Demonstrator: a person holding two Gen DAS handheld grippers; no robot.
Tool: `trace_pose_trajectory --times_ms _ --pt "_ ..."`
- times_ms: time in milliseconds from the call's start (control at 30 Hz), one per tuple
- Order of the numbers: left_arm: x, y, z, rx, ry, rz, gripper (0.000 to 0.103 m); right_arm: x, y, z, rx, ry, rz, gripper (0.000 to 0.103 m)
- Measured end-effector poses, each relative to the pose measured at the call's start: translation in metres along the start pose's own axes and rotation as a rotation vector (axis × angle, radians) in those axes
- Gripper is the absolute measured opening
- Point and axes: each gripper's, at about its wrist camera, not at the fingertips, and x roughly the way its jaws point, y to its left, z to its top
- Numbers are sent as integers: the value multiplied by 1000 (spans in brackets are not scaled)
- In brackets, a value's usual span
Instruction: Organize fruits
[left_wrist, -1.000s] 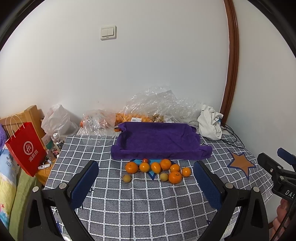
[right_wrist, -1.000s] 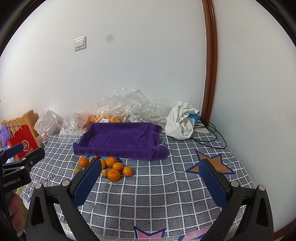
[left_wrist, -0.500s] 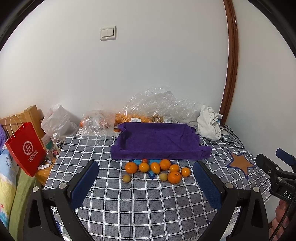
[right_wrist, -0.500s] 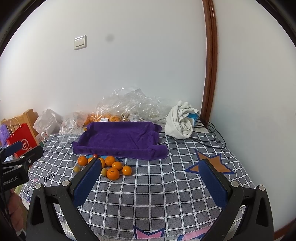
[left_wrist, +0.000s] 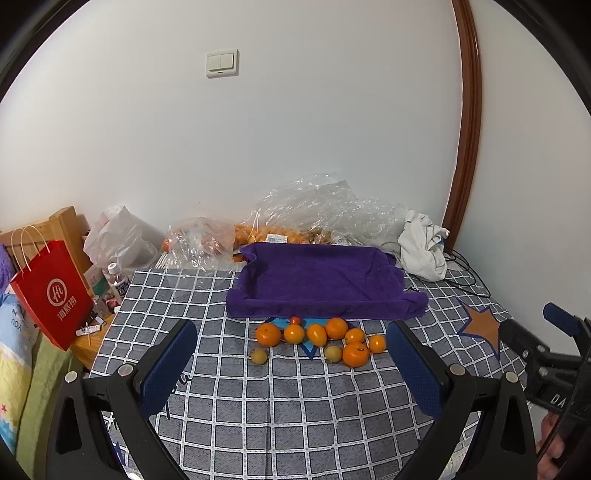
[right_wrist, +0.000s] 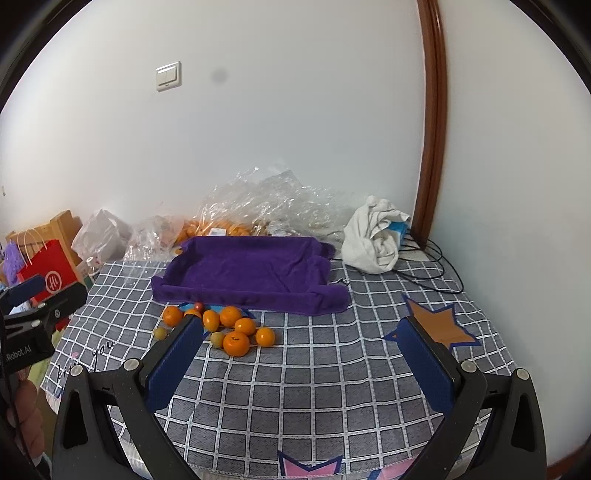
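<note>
Several oranges (left_wrist: 336, 328) lie in a loose cluster on the checked cloth, with two small yellow-green fruits (left_wrist: 259, 356) and a small red fruit (left_wrist: 294, 320) among them. Just behind them stands a tray draped in purple cloth (left_wrist: 321, 275), with nothing in it. The cluster also shows in the right wrist view (right_wrist: 236, 342), in front of the purple tray (right_wrist: 251, 269). My left gripper (left_wrist: 291, 352) is open and empty, held above the cloth short of the fruit. My right gripper (right_wrist: 303, 349) is open and empty, to the right of the fruit.
Clear plastic bags (left_wrist: 314, 210) holding more oranges lie against the wall behind the tray. A white crumpled cloth (left_wrist: 423, 245) and cables sit at the back right. A red paper bag (left_wrist: 51, 295) and a bottle (left_wrist: 116, 278) stand off the left edge.
Both grippers have drifted back a little, so the fruit and tray sit slightly higher and smaller in view. Both stay open and empty.
</note>
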Motion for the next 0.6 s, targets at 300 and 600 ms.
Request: trace_pose_trajectory --times_ms 300,600 --pt "19 5 -7 -3 27 19 103 22 -2 -10 -17 46 -4 103" --pt "71 19 -21 -3 122 49 103 70 -12 -26 -7 104 -24 103"
